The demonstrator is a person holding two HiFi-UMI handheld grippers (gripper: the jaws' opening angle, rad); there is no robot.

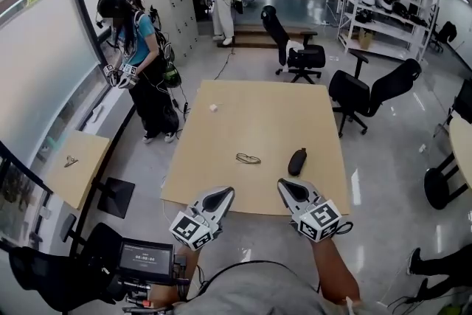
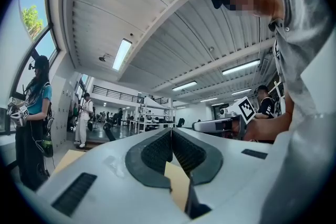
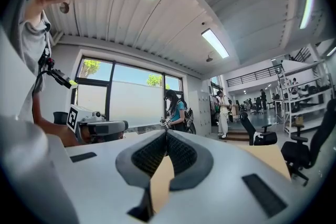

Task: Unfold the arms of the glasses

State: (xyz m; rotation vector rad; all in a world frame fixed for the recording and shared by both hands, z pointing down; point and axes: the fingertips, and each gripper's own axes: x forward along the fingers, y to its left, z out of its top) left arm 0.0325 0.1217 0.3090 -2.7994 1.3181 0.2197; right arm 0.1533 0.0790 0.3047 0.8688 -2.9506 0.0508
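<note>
Bright, sharp fisheye views lit by ceiling strips (image 2: 122,53) and windows (image 1: 44,33)

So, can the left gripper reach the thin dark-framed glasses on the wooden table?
Probably yes: bare tabletop lies between the left gripper and the glasses; the black oblong case sits off to the side.

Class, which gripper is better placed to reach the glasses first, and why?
Probably the left gripper: the glasses lie ahead of it unobstructed, while the right gripper faces the black case.

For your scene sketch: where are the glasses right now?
Head view: the glasses lie near the table's middle, just left of the black case.
</note>
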